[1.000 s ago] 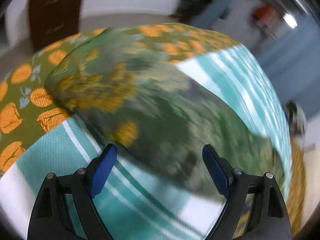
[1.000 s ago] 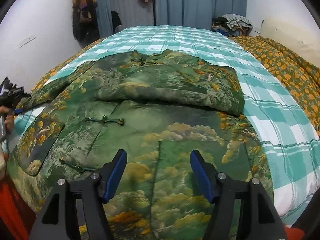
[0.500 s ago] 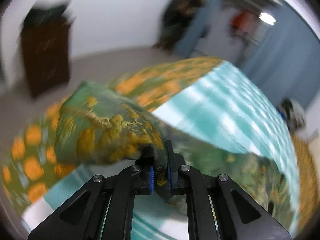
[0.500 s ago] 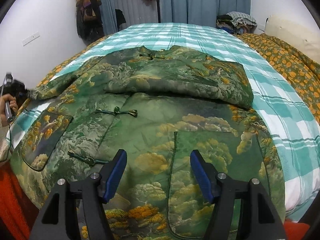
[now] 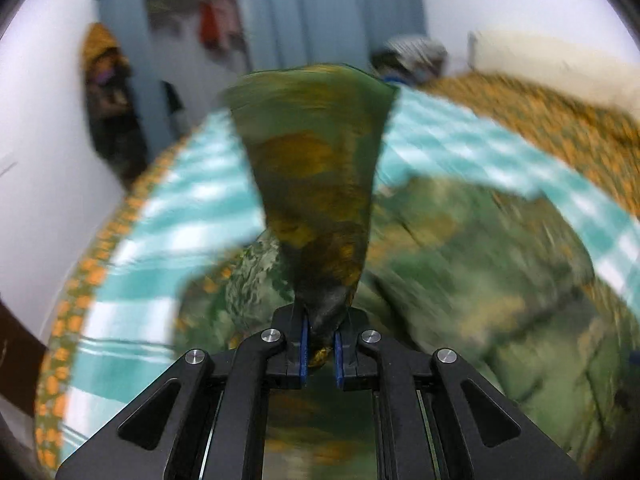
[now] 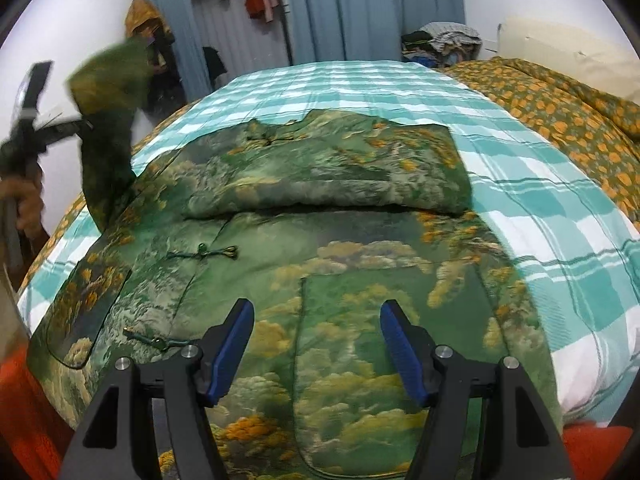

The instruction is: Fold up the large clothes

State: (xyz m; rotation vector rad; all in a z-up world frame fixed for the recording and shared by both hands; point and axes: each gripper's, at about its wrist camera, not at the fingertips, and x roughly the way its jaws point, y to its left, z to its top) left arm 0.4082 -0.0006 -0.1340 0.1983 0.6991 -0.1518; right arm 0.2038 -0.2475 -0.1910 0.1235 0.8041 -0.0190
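One sleeve [image 6: 332,176] lies folded; your left gripper [image 5: 320,350] clenches the other sleeve [image 5: 316,184], your right gripper [image 6: 316,348] gapes above the jacket [image 6: 360,320].

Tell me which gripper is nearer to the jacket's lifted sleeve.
Left. The left gripper is shut on the lifted sleeve itself. The right gripper hangs open over the jacket's lower front, well away from that sleeve.
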